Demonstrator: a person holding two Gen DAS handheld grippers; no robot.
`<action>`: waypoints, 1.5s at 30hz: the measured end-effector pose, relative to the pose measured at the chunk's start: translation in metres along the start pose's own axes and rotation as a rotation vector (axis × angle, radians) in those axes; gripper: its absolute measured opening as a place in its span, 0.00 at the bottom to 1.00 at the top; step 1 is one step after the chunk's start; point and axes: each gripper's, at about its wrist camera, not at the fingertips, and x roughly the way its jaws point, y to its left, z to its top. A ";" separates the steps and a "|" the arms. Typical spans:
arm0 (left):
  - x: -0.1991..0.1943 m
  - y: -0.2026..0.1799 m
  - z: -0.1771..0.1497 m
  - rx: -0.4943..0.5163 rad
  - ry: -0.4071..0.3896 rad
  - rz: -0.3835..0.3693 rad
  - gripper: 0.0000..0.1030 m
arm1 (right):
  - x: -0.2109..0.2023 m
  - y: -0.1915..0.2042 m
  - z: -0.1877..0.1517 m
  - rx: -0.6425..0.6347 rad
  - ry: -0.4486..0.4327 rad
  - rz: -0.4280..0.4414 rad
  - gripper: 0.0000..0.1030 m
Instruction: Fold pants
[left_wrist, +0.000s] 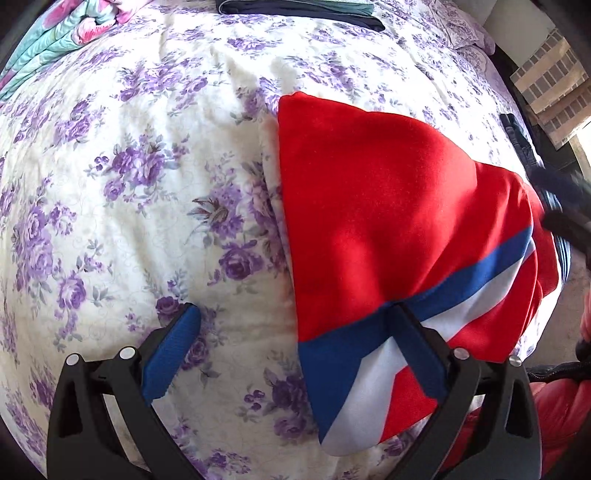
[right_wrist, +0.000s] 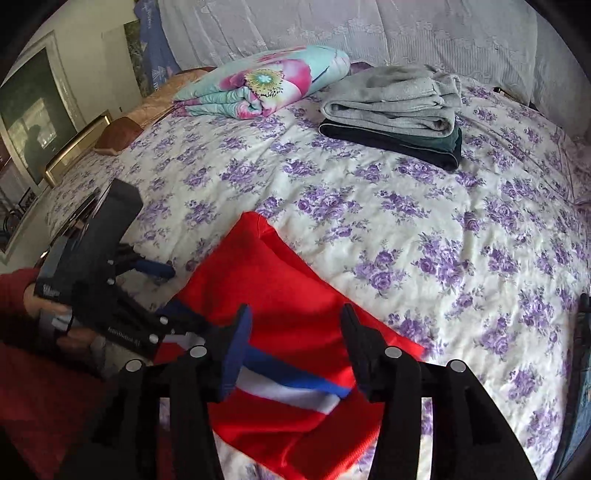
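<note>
A home bedroom: a bed (right_wrist: 424, 236) under a purple-flowered cover fills both views, with a folded floral quilt (right_wrist: 266, 83), a stack of folded clothes (right_wrist: 395, 110), a lace curtain (right_wrist: 332, 26) behind, and framed pictures (right_wrist: 33, 122) on the wall.

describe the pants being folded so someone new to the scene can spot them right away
Start at the bed with the purple-flowered cover. Folded clothes, grey on dark green, lie at its far side beside a flowered quilt; the red pants lie at the near edge, under both grippers. They alone are bright red, crossed by a blue and white stripe.
</note>
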 end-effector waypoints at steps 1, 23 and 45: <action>0.001 0.000 0.000 -0.002 0.001 -0.005 0.96 | 0.007 -0.003 -0.009 0.000 0.046 -0.008 0.55; -0.002 0.001 0.007 0.006 0.032 -0.113 0.96 | 0.031 -0.115 -0.080 0.761 0.020 0.366 0.76; -0.016 -0.024 -0.020 -0.152 -0.067 -0.106 0.75 | 0.031 -0.104 -0.059 0.408 -0.041 0.410 0.43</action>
